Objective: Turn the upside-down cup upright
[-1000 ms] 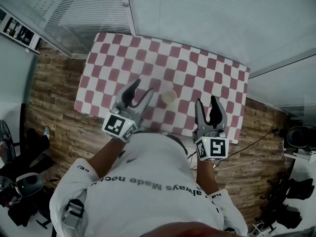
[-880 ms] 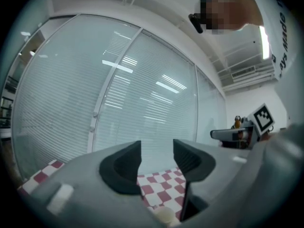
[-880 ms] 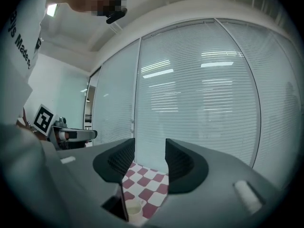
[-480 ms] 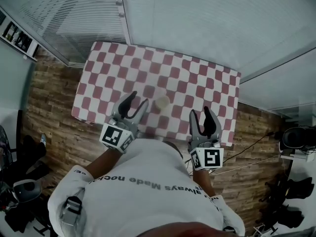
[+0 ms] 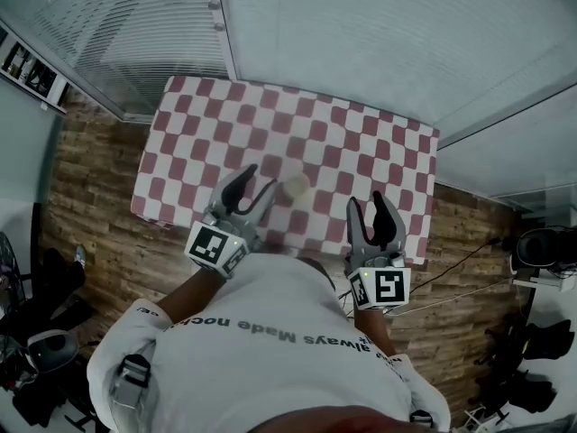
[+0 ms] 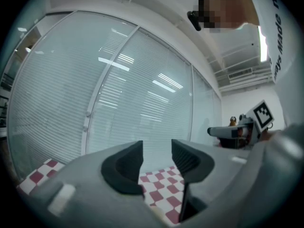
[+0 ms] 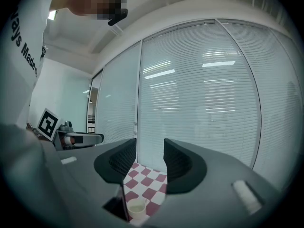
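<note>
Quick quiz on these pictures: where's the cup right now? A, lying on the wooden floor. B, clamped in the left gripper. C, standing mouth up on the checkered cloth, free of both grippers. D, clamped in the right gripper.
C: the cup stands mouth up on the checkered cloth, apart from the left gripper, whose jaws have just been closing on nothing, and the right gripper, also empty.

Only the cup [image 5: 297,186] stands on the worktop [image 5: 361,142], so there's free checkered cloth beyond it and to either side. The left tool [image 5: 255,180], jaws just been closing on nothing, crowds the cup's near-left side. The right tool [image 5: 369,202] is well off to its right. Beyond the cup, a glass wall with blinds [image 5: 361,43] closes off the far edge.
</note>
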